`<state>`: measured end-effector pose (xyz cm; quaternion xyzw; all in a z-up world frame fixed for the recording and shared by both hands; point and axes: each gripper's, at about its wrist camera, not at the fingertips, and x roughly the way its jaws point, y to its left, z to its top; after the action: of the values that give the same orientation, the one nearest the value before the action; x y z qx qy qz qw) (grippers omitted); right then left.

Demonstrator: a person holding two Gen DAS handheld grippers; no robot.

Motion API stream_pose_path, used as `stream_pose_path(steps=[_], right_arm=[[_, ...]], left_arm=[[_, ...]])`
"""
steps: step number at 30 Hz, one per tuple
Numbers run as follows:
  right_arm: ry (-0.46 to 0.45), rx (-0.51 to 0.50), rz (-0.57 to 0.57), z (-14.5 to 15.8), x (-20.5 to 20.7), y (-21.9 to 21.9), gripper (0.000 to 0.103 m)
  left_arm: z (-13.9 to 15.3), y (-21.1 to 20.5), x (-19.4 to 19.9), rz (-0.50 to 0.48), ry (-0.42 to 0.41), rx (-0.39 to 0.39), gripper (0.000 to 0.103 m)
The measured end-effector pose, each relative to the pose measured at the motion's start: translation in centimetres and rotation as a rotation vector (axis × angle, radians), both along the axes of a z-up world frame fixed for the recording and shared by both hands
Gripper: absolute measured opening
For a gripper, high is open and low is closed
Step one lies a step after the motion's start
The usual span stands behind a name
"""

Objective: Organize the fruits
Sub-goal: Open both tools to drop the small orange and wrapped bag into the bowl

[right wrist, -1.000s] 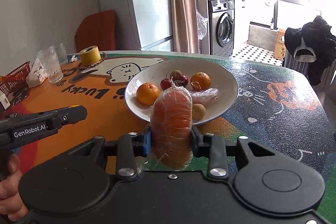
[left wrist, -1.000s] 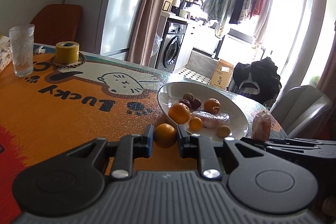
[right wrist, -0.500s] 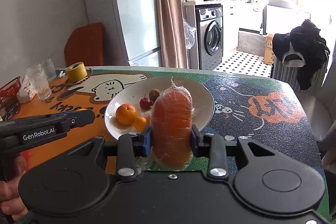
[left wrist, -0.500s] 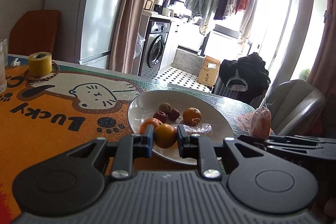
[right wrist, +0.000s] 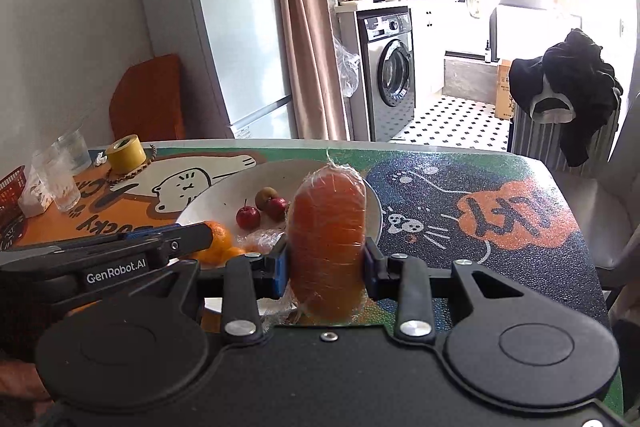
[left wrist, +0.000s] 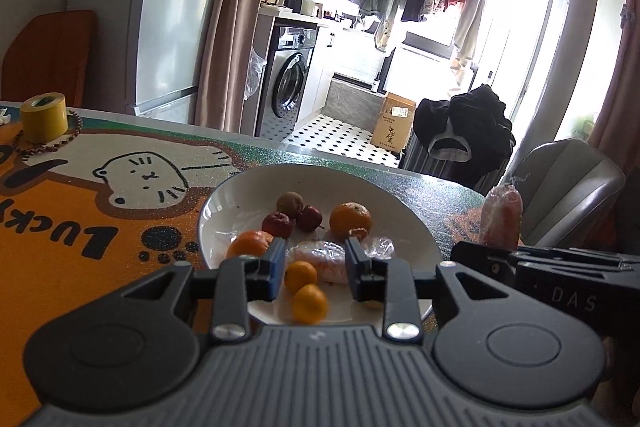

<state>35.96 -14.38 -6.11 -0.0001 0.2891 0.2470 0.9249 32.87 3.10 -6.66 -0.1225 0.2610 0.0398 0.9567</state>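
A white bowl (left wrist: 240,187) on the table holds oranges, small red fruits, a brown fruit and a plastic-wrapped piece (left wrist: 320,261). My left gripper (left wrist: 315,269) is open above the bowl's near side; a small orange (left wrist: 309,303) lies in the bowl just below it, beside another (left wrist: 300,274). My right gripper (right wrist: 325,261) is shut on a plastic-wrapped carrot (right wrist: 326,243), held upright just right of the bowl (right wrist: 224,195). The carrot also shows in the left wrist view (left wrist: 501,217).
A yellow tape roll (left wrist: 44,117) on a bead ring stands at the far left. Glasses (right wrist: 56,175) and a red basket (right wrist: 10,187) sit at the table's left end. A grey chair (left wrist: 568,179) stands beyond the table's right edge.
My left gripper moved over the bowl, opened and let go of the small orange, which now lies in the bowl. My right gripper still holds the wrapped carrot, slightly further right.
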Motion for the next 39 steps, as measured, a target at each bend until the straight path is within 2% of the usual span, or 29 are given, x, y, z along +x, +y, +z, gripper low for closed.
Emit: stream_pose_path(steps=[6, 8, 16, 23, 24, 26, 27, 28, 32, 35, 39], right_arm=[[0.002, 0.007, 0.002, -0.1, 0.7, 0.2, 0.034], [0.007, 0.013, 0.001, -0.1, 1.0, 0.3, 0.034], [0.01, 0.028, 0.014, 0.3, 1.6, 1.3, 0.034], [-0.022, 0.006, 0.015, 0.5, 2.2, 3.0, 0.034], [-0.024, 0.004, 0.011, 0.4, 2.4, 3.2, 0.036], [-0.025, -0.004, -0.014, 0.2, 2.6, 3.3, 0.053], [-0.024, 0.001, -0.022, 0.2, 2.4, 3.2, 0.067], [-0.023, 0.01, -0.022, 0.1, 2.2, 3.1, 0.073], [0.007, 0.01, -0.009, -0.3, 1.3, 3.2, 0.077], [0.024, 0.033, 0.002, -0.2, 0.4, 2.9, 0.085], [0.033, 0.048, 0.01, 0.0, -0.9, 2.7, 0.086]], left_arm=[[0.0, 0.9, -1.0, 0.043, 0.019, -0.007, 0.042], [0.1, 1.4, -1.6, 0.058, 0.014, -0.014, 0.049], [0.3, 3.5, -3.8, 0.123, 0.026, -0.019, 0.058], [0.1, 5.4, -6.1, 0.188, 0.036, -0.021, 0.066], [0.0, 5.6, -6.4, 0.195, 0.036, -0.025, 0.067], [-0.2, 6.1, -7.0, 0.209, 0.038, -0.035, 0.068], [-0.3, 6.4, -7.3, 0.213, 0.04, -0.042, 0.07], [-0.5, 6.6, -7.5, 0.217, 0.046, -0.049, 0.072], [-0.4, 7.3, -8.3, 0.231, 0.054, -0.065, 0.073], [0.1, 7.5, -8.9, 0.227, 0.041, -0.065, 0.074], [0.8, 7.4, -9.5, 0.218, 0.025, -0.061, 0.076]])
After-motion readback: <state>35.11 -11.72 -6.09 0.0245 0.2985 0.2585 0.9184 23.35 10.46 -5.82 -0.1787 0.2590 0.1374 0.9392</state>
